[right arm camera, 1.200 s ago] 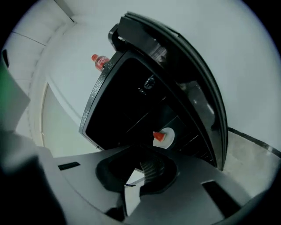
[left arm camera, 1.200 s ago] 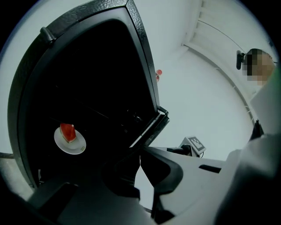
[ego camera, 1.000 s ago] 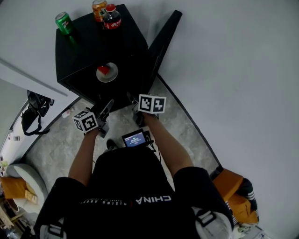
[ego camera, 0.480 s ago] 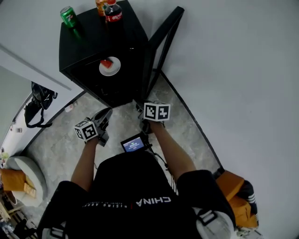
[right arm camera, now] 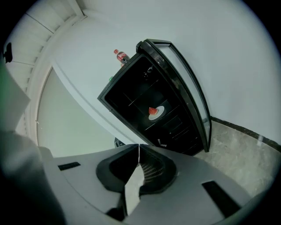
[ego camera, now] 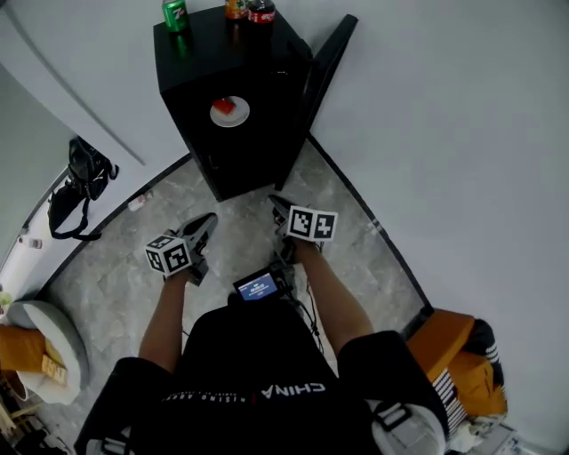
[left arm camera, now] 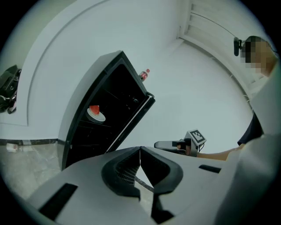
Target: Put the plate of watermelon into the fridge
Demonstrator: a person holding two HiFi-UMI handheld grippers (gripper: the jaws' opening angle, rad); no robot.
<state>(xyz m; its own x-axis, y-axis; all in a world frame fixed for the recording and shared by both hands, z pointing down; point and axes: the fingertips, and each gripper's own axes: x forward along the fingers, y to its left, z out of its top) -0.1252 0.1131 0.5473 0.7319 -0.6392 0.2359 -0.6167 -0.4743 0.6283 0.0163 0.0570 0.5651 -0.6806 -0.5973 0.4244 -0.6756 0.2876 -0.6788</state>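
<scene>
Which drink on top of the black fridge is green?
The green metal can, alone at the left of the black fridge top; the orange can and dark red-capped plastic bottle stand together further right.

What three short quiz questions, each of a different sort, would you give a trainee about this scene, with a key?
1. True or false: the plate of watermelon sits on a shelf inside the fridge.
2. Choose one: the fridge door is A) open, B) closed, C) missing.
3. Fill in: the left hand-held gripper and the right hand-held gripper both have jaws that are ____, with nothing between them.

Key: 1 true; 2 A; 3 shut.
</scene>
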